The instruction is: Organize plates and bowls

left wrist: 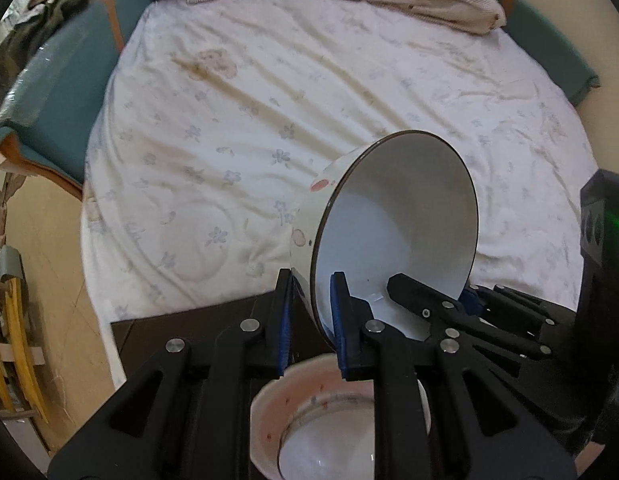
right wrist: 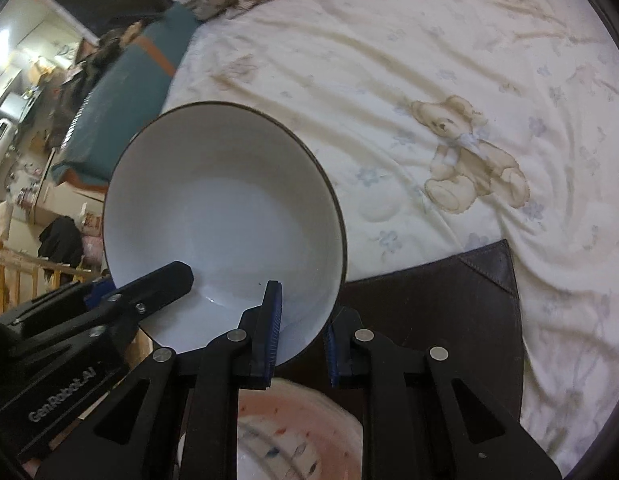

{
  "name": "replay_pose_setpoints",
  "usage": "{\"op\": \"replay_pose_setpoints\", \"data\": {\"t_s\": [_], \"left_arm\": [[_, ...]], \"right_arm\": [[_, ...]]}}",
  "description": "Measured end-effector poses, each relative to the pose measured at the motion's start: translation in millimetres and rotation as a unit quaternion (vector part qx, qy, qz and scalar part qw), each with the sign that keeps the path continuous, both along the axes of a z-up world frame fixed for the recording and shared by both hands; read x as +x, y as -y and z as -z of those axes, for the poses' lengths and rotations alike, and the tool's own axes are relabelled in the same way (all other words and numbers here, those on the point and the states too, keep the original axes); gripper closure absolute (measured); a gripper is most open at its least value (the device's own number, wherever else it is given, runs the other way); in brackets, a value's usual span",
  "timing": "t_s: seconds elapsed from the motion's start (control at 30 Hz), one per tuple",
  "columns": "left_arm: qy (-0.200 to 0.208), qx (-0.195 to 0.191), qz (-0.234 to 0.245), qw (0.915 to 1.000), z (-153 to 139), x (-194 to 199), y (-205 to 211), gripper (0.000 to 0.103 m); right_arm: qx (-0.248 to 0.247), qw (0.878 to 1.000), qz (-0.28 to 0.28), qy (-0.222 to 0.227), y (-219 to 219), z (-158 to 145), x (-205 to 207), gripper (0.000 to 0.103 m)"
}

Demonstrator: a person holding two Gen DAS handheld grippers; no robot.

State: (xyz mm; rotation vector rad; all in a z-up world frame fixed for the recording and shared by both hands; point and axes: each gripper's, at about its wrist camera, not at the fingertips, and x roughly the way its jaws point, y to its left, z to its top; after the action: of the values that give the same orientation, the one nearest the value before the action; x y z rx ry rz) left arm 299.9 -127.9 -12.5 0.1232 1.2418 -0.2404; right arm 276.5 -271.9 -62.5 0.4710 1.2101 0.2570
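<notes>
Two grippers clamp same white bowl [left wrist: 393, 232] by near rim, one wall each. Left gripper [left wrist: 311, 320]: blue pads either side of bowl's left wall, jaws closed on it. Right gripper [right wrist: 299, 328]: pads pinch rim on right side, jaws closed on it. Bowl tilted, raised above bed, dark rim, pink spots outside. Below grippers, pink-speckled dish [left wrist: 269, 408] holds smaller white bowl [left wrist: 325, 456], on dark mat [right wrist: 449, 300]. Mat lies on near edge of bedsheet [left wrist: 269, 100]. Teddy-bear print [right wrist: 469, 156] on sheet, right of bowl.
</notes>
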Motion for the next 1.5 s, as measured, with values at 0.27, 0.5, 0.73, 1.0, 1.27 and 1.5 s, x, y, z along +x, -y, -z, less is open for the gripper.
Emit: {"op": "replay_pose_setpoints", "data": {"t_s": [0.27,0.5,0.73,1.0,1.27,1.5], "left_arm": [[0.018,-0.066,-0.002,0.9976,-32,-69,-25,0.087],[0.042,-0.082,-0.006,0.9957,-35,-136,-43,0.087],[0.075,-0.078,0.011,0.9941,-44,-173,-51,0.087],[0.07,-0.121,0.011,0.9901,-23,-176,-69,0.088],[0.037,-0.132,-0.012,0.9905,15,-172,-73,0.089],[0.025,-0.144,-0.021,0.989,25,-165,-77,0.089]], "right_arm": [[0.022,0.999,-0.008,0.027,-5,-40,-57,0.082],[0.024,0.999,-0.026,0.04,-13,-55,-119,0.082],[0.037,0.998,-0.036,0.049,-26,-59,-167,0.082],[0.036,0.995,-0.041,0.081,-31,-60,-189,0.082],[0.027,0.997,-0.039,0.067,-35,-45,-187,0.082],[0.033,0.999,-0.03,0.029,-32,-25,-181,0.082]]}}
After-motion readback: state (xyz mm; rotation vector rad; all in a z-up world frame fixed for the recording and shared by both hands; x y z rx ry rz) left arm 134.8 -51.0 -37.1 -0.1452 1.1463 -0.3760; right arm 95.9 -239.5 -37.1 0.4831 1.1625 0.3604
